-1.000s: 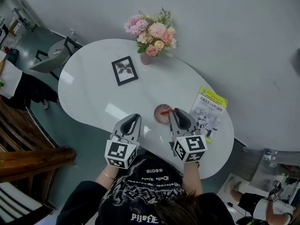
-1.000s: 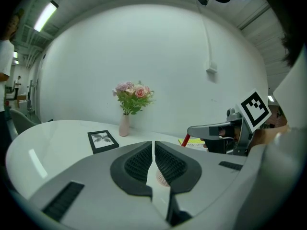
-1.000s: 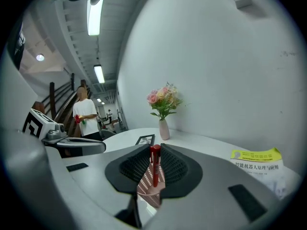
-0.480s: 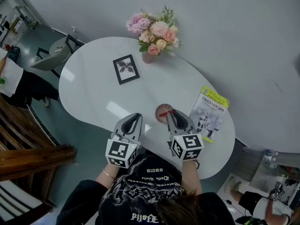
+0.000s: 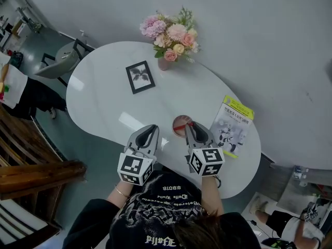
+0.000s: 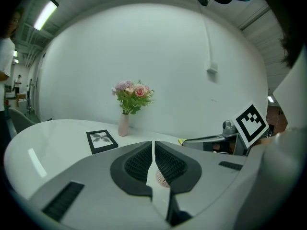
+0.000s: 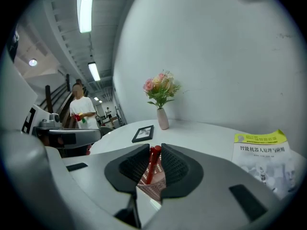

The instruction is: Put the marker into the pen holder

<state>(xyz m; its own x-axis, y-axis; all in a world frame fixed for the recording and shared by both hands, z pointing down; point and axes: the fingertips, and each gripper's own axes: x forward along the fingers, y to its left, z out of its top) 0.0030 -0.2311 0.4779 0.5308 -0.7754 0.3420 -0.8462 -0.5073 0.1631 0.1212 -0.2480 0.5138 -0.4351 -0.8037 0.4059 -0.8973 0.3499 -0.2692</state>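
One glossy white table [image 5: 104,97] (bean-shaped) beside a plain white wall [image 5: 259,35].

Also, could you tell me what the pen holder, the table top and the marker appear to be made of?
The pen holder looks like pink mesh, metal or plastic, judging by its fine grid of holes. The table top is a hard, glossy white surface, as its bright reflections show; whether it is stone, lacquer or laminate is unclear. The marker is probably smooth red plastic with a slight sheen.
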